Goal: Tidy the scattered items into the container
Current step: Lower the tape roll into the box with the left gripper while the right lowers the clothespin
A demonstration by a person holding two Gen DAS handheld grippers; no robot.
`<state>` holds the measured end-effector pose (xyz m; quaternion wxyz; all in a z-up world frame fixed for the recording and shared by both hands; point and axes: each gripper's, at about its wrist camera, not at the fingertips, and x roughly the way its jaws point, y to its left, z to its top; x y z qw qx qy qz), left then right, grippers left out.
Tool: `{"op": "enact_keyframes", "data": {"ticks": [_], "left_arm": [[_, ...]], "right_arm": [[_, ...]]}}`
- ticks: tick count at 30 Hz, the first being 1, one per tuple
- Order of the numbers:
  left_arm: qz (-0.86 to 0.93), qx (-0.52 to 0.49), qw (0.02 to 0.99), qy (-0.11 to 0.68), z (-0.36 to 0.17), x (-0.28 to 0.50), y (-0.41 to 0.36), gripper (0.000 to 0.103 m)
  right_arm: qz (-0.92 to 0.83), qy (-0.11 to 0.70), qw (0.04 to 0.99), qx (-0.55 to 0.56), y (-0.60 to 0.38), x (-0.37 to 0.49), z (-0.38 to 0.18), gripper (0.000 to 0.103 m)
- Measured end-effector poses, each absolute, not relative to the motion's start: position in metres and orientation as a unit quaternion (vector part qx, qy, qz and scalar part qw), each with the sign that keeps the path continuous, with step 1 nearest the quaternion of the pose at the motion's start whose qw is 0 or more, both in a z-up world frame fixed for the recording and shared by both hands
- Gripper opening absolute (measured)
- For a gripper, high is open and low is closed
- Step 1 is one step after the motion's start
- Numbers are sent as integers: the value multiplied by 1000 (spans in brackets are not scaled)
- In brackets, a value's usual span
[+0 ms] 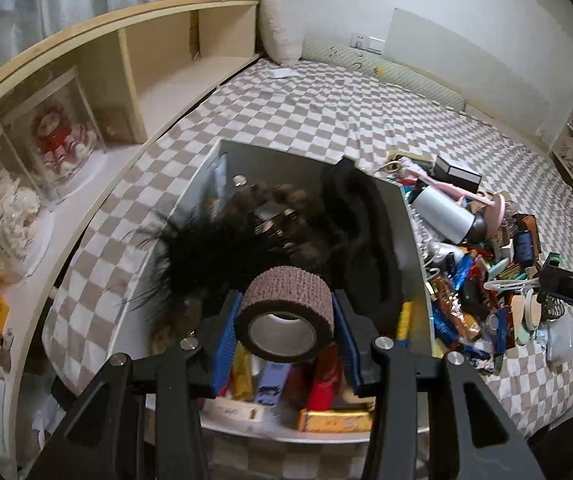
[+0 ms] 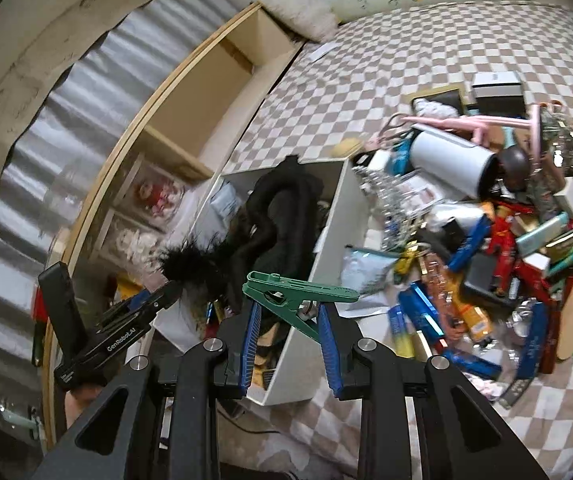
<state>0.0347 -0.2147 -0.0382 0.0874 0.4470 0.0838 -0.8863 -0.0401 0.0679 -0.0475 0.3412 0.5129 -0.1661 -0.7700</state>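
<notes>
In the left wrist view, a brown roll of tape is held between the blue pads of the left gripper, low in the centre of the frame, its hollow core turned toward the camera. The roll is seen above the near end of the white box, where snack packets in red, yellow and blue are packed. Farther up in the box, a black feathery piece is spread over the left wall, and a black cloth bundle is heaped along the right wall.

In the right wrist view, a green clip is clamped between the pads of the right gripper, just below the middle of the frame; the clip is tilted, with its long flat arm pointing right. It is seen over the near right wall of the box. The left gripper is seen at the lower left of this frame.

To the right of the box, a pile of loose items is spread over the checked bedcover: a white cylinder lying on its side, a pink hanger, a black box and many coloured packets. A wooden shelf is seen at the upper left, with boxed figures inside.
</notes>
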Motion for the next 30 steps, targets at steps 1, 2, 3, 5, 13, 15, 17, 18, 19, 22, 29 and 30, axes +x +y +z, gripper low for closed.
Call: {"op": "enact_keyframes", "data": {"ticks": [1, 2, 3, 5, 13, 15, 17, 18, 19, 22, 29, 30], "left_arm": [[-885, 449, 90, 84, -40, 36, -218, 44], [-883, 452, 92, 85, -41, 38, -221, 44], [-882, 453, 93, 85, -43, 40, -223, 44], [-881, 456, 96, 86, -45, 43, -228, 44], [-873, 467, 110, 91, -55, 54, -248, 44], [-870, 470, 115, 92, -58, 56, -253, 44], [-868, 473, 120, 94, -60, 58, -258, 44], [-867, 474, 122, 94, -61, 59, -260, 44], [-866, 476, 124, 95, -63, 60, -263, 44], [-863, 479, 129, 96, -67, 61, -269, 44], [-856, 487, 137, 101, -75, 63, -279, 44], [-856, 488, 137, 101, -75, 63, -280, 44]], "right_arm": [[-768, -163, 345, 514, 62, -38, -48, 29], [-766, -160, 349, 515, 57, -37, -49, 29], [-764, -157, 353, 516, 52, -35, -50, 29], [-760, -149, 362, 518, 41, -32, -51, 29], [-747, -119, 389, 526, -5, -22, -59, 30], [-744, -114, 396, 526, -15, -20, -60, 29], [-741, -109, 402, 527, -24, -18, -62, 29], [-739, -106, 404, 528, -29, -17, -63, 29], [-737, -104, 406, 530, -34, -17, -64, 29], [-732, -101, 412, 533, -46, -17, -69, 29], [-723, -88, 424, 538, -71, -16, -80, 29], [-722, -86, 425, 539, -74, -16, -82, 29]]}}
